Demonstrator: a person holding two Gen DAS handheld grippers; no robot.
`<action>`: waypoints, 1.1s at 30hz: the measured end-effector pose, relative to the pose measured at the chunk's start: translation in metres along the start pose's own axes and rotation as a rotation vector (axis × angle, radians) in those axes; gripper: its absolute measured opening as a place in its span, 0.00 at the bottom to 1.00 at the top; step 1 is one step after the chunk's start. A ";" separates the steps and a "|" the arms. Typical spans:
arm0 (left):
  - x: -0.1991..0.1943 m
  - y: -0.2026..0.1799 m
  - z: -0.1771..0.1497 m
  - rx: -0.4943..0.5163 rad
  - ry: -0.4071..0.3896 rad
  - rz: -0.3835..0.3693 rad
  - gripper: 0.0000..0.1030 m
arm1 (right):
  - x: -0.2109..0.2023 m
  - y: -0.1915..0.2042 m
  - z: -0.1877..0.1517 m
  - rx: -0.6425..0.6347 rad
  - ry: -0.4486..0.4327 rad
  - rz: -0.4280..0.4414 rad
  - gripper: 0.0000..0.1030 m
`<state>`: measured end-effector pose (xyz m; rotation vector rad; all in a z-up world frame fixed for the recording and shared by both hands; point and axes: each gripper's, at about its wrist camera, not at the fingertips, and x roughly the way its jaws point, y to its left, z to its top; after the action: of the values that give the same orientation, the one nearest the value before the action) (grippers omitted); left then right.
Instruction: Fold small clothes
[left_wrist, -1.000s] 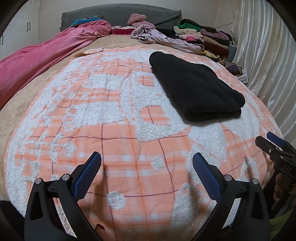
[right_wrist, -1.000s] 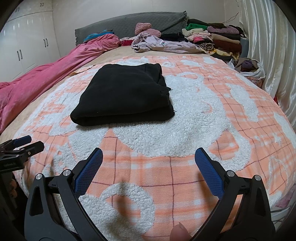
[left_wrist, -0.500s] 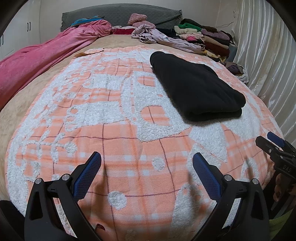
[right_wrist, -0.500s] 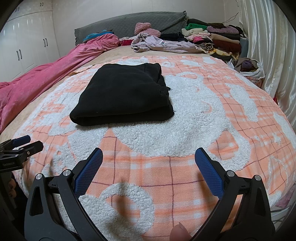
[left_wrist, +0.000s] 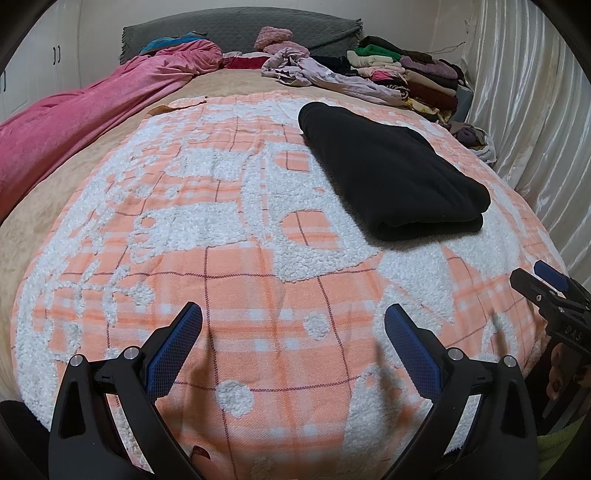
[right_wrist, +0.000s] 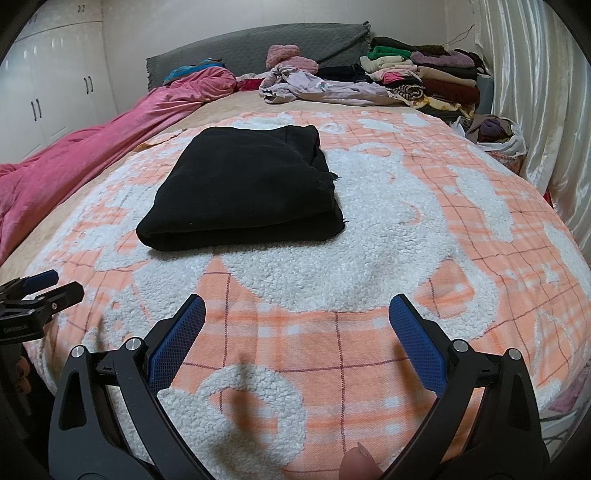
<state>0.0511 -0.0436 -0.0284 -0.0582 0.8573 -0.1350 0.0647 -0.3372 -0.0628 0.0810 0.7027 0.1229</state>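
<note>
Folded black garment on a fleecy blanket, both grippers spread and empty.

Left wrist view: the left gripper (left_wrist: 293, 325), its blue mesh-textured pads wide apart, hovers over the orange plaid blanket (left_wrist: 221, 229) with its nubbly white patches; the garment (left_wrist: 391, 173), a thick soft rectangle, lies ahead to the right, well apart.
Right wrist view: the right gripper (right_wrist: 297, 317) is likewise released, holding nothing; the garment (right_wrist: 243, 188) lies ahead left, rounded fold nearest. Folded clothes (right_wrist: 424, 79) are stacked by the satiny curtain (right_wrist: 535, 92).

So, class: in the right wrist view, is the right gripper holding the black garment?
No: the right gripper is open and empty above the blanket, with the folded black garment lying apart, farther up.
</note>
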 end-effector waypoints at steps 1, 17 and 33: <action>0.000 0.000 0.000 0.001 -0.001 0.000 0.96 | 0.000 -0.001 0.000 0.000 0.001 -0.001 0.91; -0.003 -0.004 0.002 0.046 -0.006 0.012 0.96 | -0.007 -0.018 0.001 0.038 -0.015 -0.017 0.91; -0.034 0.210 0.075 -0.233 -0.075 0.339 0.96 | -0.165 -0.304 -0.117 0.536 -0.127 -0.767 0.91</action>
<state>0.1057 0.1694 0.0239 -0.1339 0.7932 0.2841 -0.1099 -0.6572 -0.0816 0.3218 0.5841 -0.8032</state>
